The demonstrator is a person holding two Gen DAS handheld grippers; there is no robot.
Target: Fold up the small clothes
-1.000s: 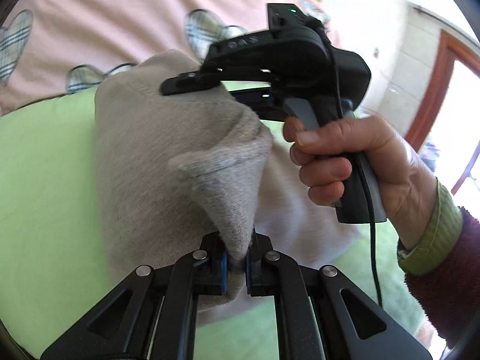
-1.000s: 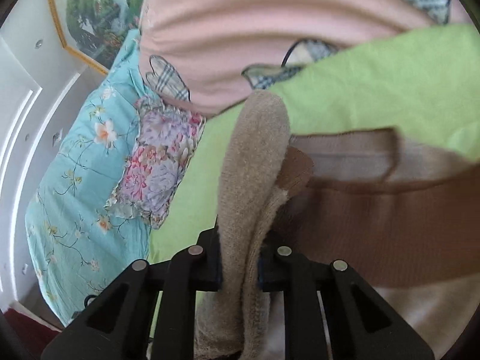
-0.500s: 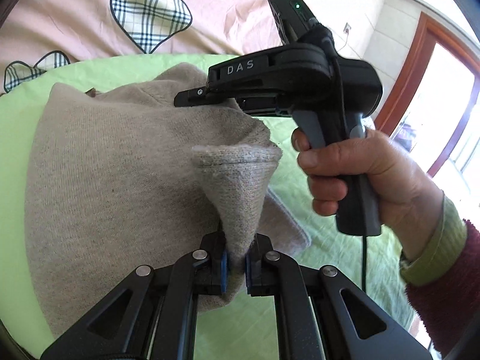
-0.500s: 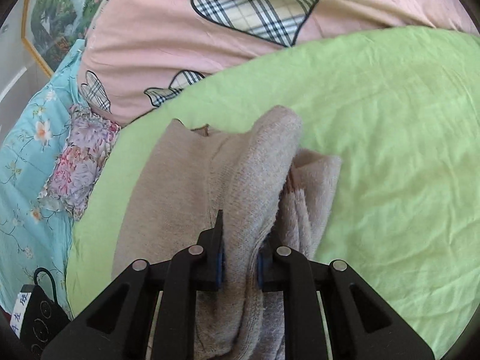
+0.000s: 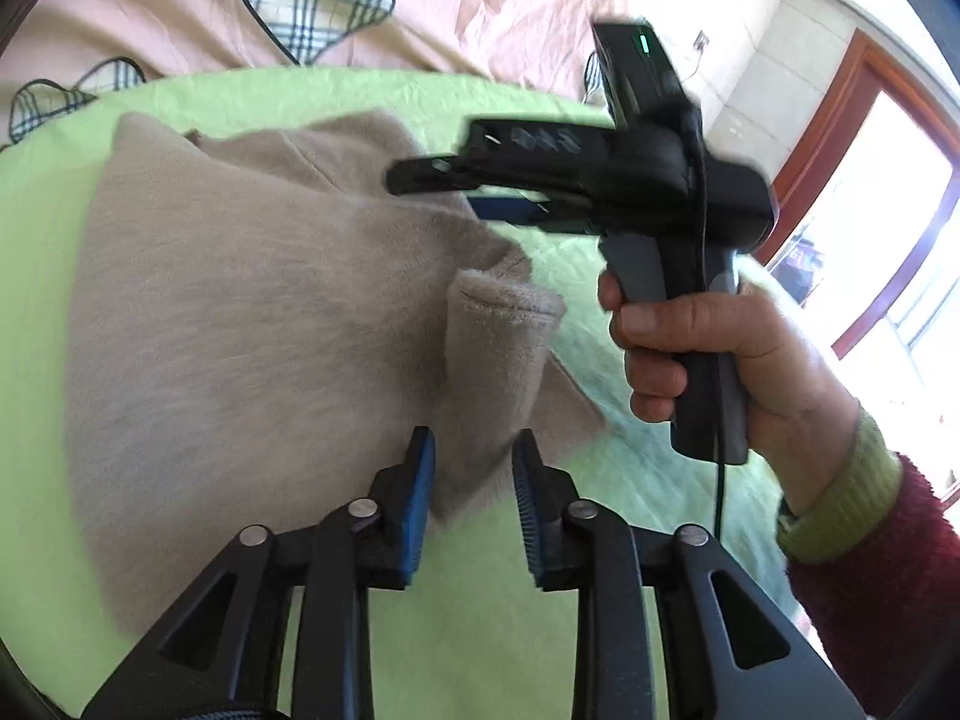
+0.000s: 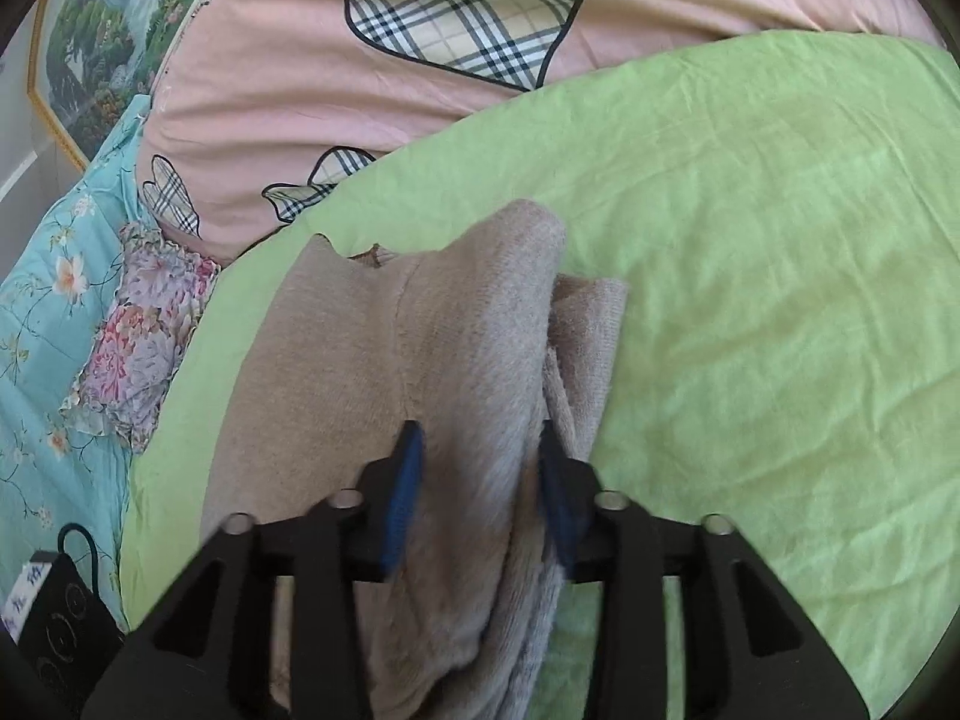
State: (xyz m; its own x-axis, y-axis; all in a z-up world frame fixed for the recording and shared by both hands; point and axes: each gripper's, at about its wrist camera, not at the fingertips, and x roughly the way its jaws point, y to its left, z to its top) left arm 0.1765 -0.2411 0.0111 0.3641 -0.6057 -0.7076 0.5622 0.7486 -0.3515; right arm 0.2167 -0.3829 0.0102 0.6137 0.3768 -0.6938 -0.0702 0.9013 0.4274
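A small beige knit garment (image 5: 240, 324) lies folded over on the green sheet (image 5: 492, 618). My left gripper (image 5: 473, 483) is open, its blue pads on either side of a raised beige fold (image 5: 498, 348). My right gripper (image 6: 477, 480) is open too, with the garment (image 6: 384, 360) bunched between its spread fingers. The right gripper shows in the left wrist view (image 5: 480, 192), held by a hand over the garment's far right edge.
A pink quilt with plaid hearts (image 6: 456, 18) lies beyond the green sheet (image 6: 780, 276). A floral pillow (image 6: 138, 324) and turquoise bedding (image 6: 48, 312) are at the left. A black device (image 6: 54, 612) sits at the lower left. A wooden door frame (image 5: 840, 138) stands at the right.
Both grippers have opened and let go of the garment folds. The garment has come down and now lies on the green sheet.
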